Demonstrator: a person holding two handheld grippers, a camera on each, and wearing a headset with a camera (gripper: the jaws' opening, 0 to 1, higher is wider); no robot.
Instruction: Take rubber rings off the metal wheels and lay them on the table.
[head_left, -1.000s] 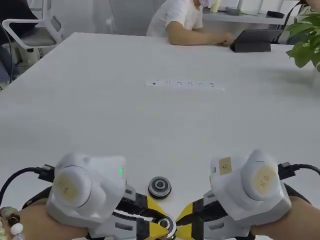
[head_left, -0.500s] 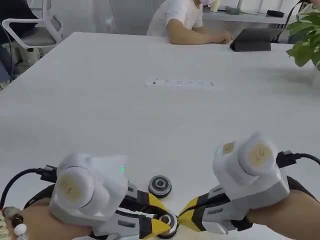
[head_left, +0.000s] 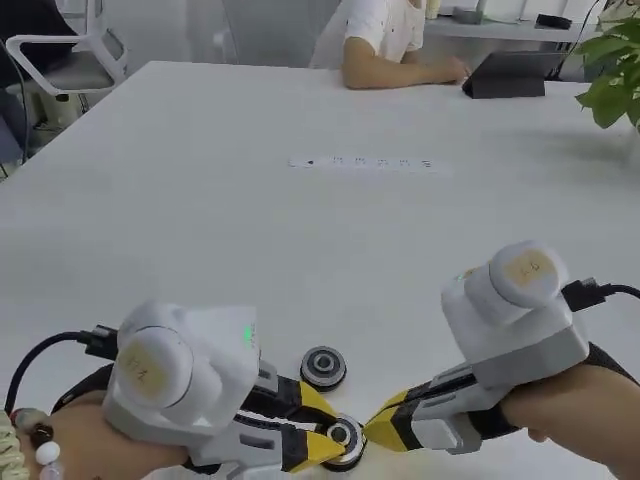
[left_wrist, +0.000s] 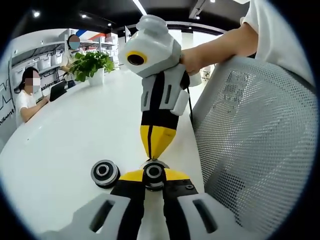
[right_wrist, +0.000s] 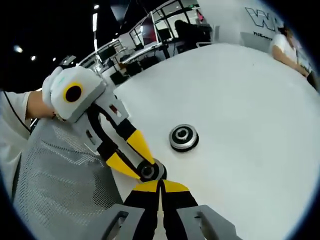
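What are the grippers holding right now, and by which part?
The left gripper clamps one metal wheel across its rim. The right gripper touches that wheel's edge with its tips; whether it grips anything there can't be told.

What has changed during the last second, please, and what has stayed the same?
The right gripper has tipped its rear end upward, tips kept at the clamped wheel. The left gripper still holds that wheel; the loose wheel has not moved.

Wht table (head_left: 200, 220), ofc chair (head_left: 70, 60), potted plant (head_left: 612, 70)
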